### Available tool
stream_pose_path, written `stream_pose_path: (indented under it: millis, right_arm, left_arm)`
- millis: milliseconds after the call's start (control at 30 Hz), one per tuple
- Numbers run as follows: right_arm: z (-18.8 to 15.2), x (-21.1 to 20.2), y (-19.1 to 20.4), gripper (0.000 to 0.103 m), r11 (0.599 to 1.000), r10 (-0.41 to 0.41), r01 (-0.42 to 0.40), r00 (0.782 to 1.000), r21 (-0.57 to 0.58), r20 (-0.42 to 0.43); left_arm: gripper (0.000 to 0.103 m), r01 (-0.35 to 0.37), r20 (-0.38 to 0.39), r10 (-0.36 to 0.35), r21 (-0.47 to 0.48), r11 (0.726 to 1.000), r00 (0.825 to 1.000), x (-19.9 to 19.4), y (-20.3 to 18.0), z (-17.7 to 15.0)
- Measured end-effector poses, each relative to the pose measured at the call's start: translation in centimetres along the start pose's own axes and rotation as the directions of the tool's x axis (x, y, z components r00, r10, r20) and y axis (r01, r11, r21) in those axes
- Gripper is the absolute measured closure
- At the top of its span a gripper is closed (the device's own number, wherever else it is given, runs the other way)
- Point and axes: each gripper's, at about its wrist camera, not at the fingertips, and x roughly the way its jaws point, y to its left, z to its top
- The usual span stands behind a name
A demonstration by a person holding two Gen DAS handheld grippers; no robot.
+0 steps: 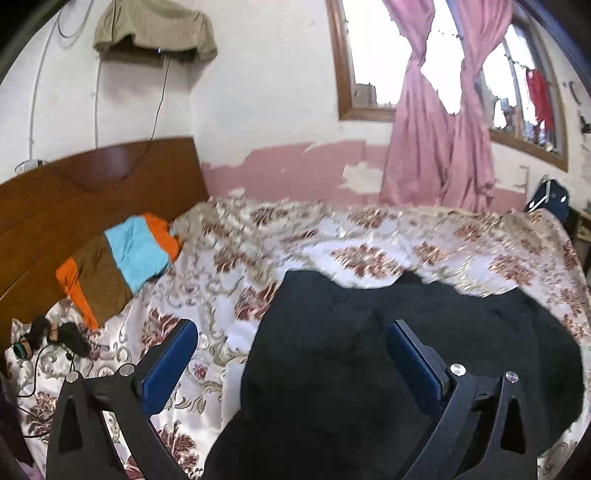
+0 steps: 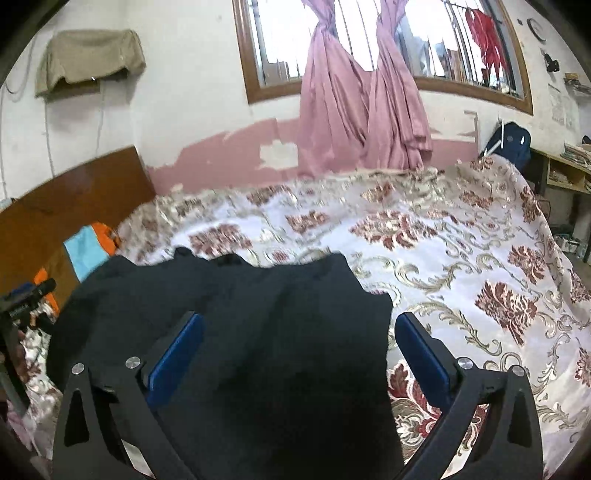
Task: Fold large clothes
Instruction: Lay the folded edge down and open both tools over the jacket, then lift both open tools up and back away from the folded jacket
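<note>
We see a large dark, near-black cloth garment [image 1: 388, 354] lying on a bed covered with a white bedspread patterned with red-brown floral medallions and beige scrolls [image 1: 369, 236]. The garment sits at the near edge of the bed, folded into a thick mass, its far edge uneven and rumpled.

Our left hand-held gripper [image 1: 291, 334] hangs above the garment's left side with its blue-padded fingers spread wide and nothing between them; the left finger shows over bare bedspread, the right one over the dark cloth. Our right hand-held gripper [image 2: 299, 325] is likewise released, its jaws wide apart above the garment's right part, the right finger over the patterned bedspread just beside the cloth's edge. Neither pad appears to touch the fabric, though the blur makes that hard to confirm.

Far left on the bed, against the brown wooden headboard [image 1: 74, 192], lies a folded cloth in light blue, orange and brown blocks [image 1: 122, 262]. Near it, at the left edge, rest some small dark items with a thin cable [image 1: 55, 336]; we cannot tell what they are. Behind the bed, mauve-pink curtains tied in the middle [image 1: 439, 140] hang before a wood-framed window [image 1: 345, 88]. A beige cloth [image 1: 155, 26] drapes over something high on the white wall.
</note>
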Motion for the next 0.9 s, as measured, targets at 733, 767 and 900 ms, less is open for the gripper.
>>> stream_pose_path:
  millis: [733, 767, 900]
  right_arm:
    - [-2.2, -12.4, 5.3, 0.001, 0.997, 0.055, -0.040, 0.975, -0.070, 0.216]
    - [-2.3, -12.8, 5.3, 0.001, 0.997, 0.055, -0.040, 0.974, -0.070, 0.220]
    - [-3.4, -14.6, 5.7, 0.001, 0.996, 0.054, -0.037, 0.973, -0.080, 0.225]
  left_arm:
    - [0.000, 0.167, 0.235, -0.161, -0.006, 0.986, 0.959, -16.3, -3.2, -1.8]
    - [0.000, 0.172, 0.237, -0.166, -0.005, 0.985, 0.957, -16.8, -3.2, -2.0]
    - [0.000, 0.183, 0.238, -0.178, 0.003, 0.983, 0.955, -18.4, -3.3, -2.5]
